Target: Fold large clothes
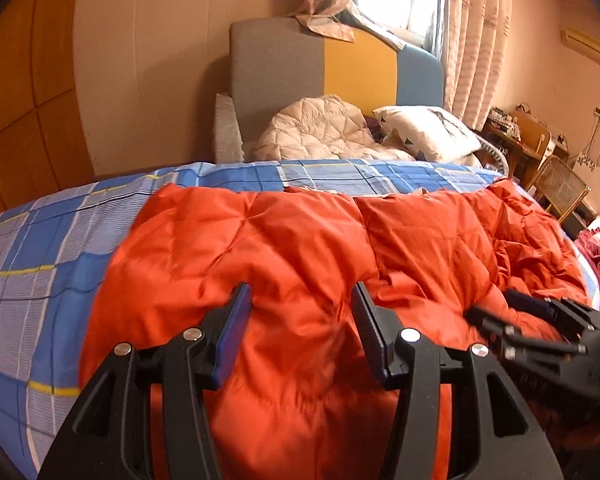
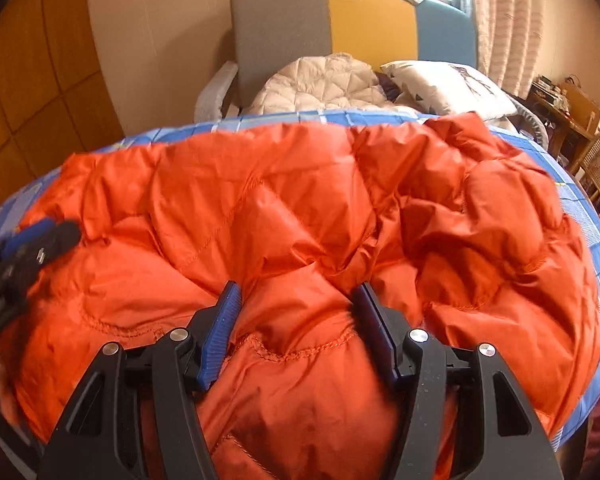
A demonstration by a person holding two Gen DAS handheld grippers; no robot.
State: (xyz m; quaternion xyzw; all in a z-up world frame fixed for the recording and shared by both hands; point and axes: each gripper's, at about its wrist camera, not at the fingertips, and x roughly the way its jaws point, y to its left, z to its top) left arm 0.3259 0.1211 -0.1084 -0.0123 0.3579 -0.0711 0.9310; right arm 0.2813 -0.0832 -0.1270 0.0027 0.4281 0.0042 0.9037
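Observation:
A large orange quilted down jacket [image 1: 300, 240] lies spread across the bed; it also fills the right wrist view [image 2: 300, 208]. My left gripper [image 1: 300, 300] is open, its blue-padded fingers [image 1: 236, 320] wide apart over the jacket's near edge, with fabric bulging between them. My right gripper [image 2: 296, 296] is open in the same way over the jacket's near hem, with stitched fabric between the fingers [image 2: 224, 320]. The right gripper also shows at the right edge of the left wrist view [image 1: 496, 308]. The left gripper shows blurred at the left edge of the right wrist view [image 2: 40, 240].
The bed has a blue plaid sheet [image 1: 40, 248]. Behind it stand a grey, yellow and blue headboard [image 1: 320, 72], a cream quilted garment [image 1: 320, 132] and a white pillow [image 1: 424, 132]. Wooden chairs and a desk [image 1: 540, 160] stand at the right, below curtains [image 1: 476, 40].

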